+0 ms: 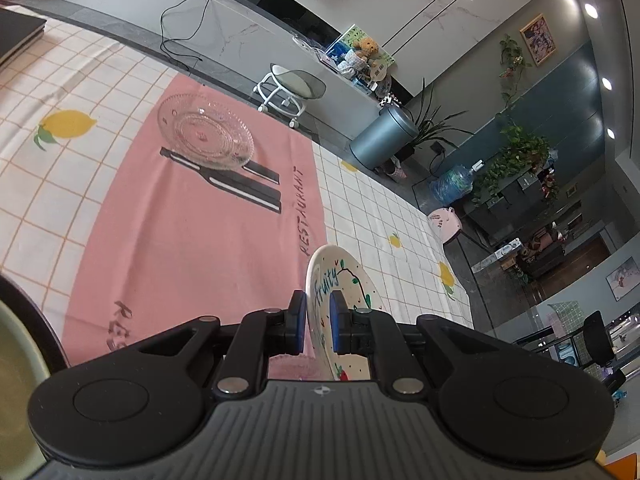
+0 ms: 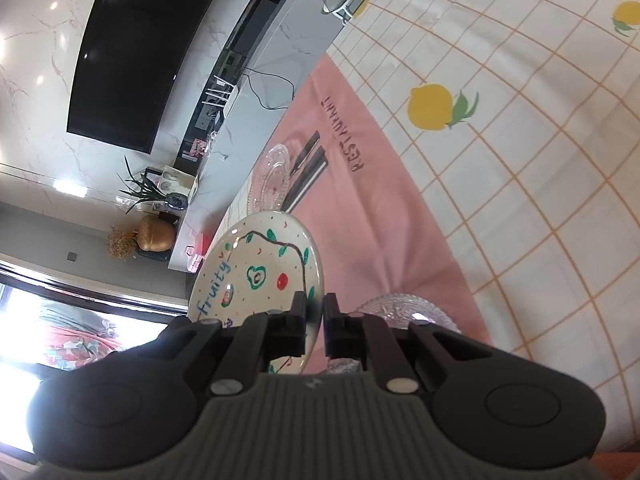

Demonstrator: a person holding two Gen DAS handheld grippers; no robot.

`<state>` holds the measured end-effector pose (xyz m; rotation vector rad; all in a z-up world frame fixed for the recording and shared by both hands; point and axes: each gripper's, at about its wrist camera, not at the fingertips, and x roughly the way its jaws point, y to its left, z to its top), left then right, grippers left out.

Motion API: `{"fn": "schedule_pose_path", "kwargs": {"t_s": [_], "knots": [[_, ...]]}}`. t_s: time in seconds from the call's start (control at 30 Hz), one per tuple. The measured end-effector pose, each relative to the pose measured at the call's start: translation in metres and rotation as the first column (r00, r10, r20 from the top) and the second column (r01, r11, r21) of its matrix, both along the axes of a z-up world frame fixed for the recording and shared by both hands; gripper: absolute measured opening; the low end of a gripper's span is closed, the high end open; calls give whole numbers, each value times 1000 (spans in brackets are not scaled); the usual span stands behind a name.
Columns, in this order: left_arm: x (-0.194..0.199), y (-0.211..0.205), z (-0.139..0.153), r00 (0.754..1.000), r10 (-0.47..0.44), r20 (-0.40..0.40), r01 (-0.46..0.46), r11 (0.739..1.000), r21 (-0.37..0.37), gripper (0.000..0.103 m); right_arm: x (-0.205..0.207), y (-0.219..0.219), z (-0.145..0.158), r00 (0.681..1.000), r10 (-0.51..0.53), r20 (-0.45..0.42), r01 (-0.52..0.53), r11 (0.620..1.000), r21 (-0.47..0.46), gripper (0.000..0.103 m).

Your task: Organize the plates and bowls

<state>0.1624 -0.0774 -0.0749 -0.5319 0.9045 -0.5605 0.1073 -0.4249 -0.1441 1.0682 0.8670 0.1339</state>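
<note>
Both the left gripper [image 1: 318, 322] and right gripper [image 2: 315, 322] had fingers pinching the Fruity plate [image 2: 256, 280] aloft at lower centre — unstacked, the glass plate [image 1: 206, 136] waiting upper left on the desk [image 1: 80, 184].

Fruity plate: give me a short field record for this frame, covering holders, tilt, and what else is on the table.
plate: white Fruity plate, lifted above the table and tilted
left hand-held gripper: shut on the plate's rim
right hand-held gripper: shut on the plate's rim
on table: clear glass plate lying on pink RESTAURANT cloth
underlay: lemon-print checked tablecloth
</note>
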Motion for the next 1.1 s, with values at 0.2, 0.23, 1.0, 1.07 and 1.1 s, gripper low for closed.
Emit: {"fn": "schedule_pose_path", "kwargs": {"t_s": [0.2, 0.23, 1.0, 1.07, 1.1], "knots": [[-23, -7, -17, 999, 14, -34, -14, 1000, -9, 13, -24, -12, -9, 999, 8, -53, -8, 1000, -13, 6], [-25, -7, -19, 999, 16, -42, -17, 1000, -11, 13, -27, -13, -9, 998, 9, -59, -10, 1000, -18, 6], [-62, -5, -61, 990, 50, -133, -48, 999, 17, 13, -33, -5, -11, 983, 66, -173, -98, 978, -183, 6], [-64, -5, -62, 990, 49, -132, -46, 999, 25, 13, -32, -4, -12, 981, 69, -179, -104, 976, -192, 6], [-65, -6, -62, 990, 49, -132, -46, 999, 27, 13, -32, -3, -12, 980, 70, -184, -107, 974, -199, 6]]}}
